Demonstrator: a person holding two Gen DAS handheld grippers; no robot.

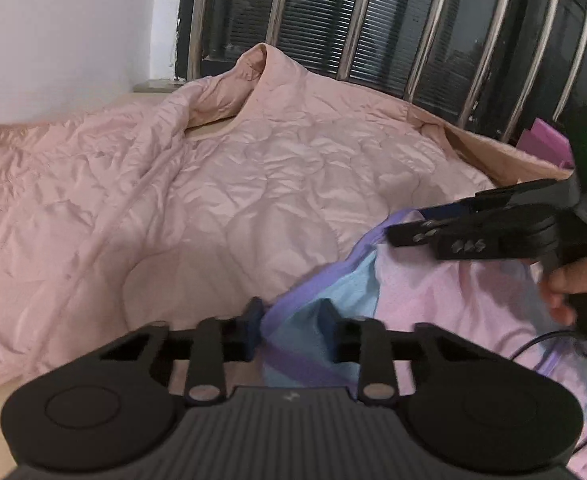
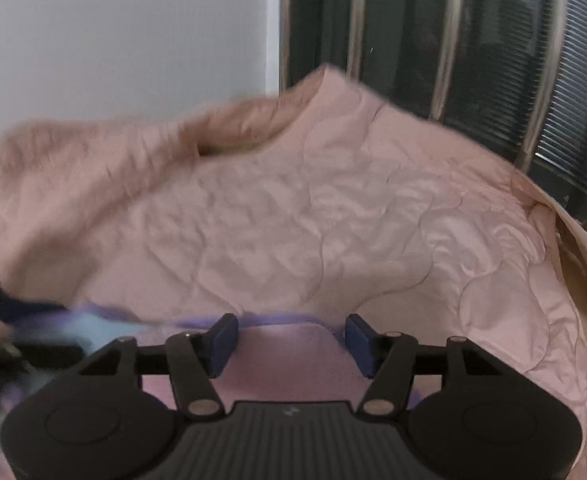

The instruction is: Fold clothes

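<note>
Two hand-held grippers are at work over one garment [image 1: 445, 296], and one quilt [image 1: 213, 184] covers the bed beneath it.

The garment is a soft, fleecy piece in pale pink with a light blue panel and a purple trim [image 1: 289, 308] running along its edge. It lies rumpled in the lower right of the left wrist view, on top of the peach-pink quilted quilt. In the right wrist view it fills the lower centre [image 2: 285, 356], with its blue part smeared by blur at the lower left.

The left hand-held gripper [image 1: 293, 330] sits at the bottom centre of its view with the purple-trimmed edge and blue panel bunched between its blue pads [image 1: 253, 330]; the gap is narrow, but whether the pads actually press the cloth I cannot tell.

The right hand-held gripper [image 2: 291, 344] stands with its jaws apart, the pink fabric lying below and between the blue pads [image 2: 223, 342] without either pad pinching it. Seen from the left wrist camera, it reaches in from the right edge [image 1: 413, 232], over the garment's upper edge, held by a hand [image 1: 573, 284].

Behind the bed, a barred window [image 1: 413, 28] fills the upper right, and a white wall [image 1: 61, 24] the upper left.
</note>
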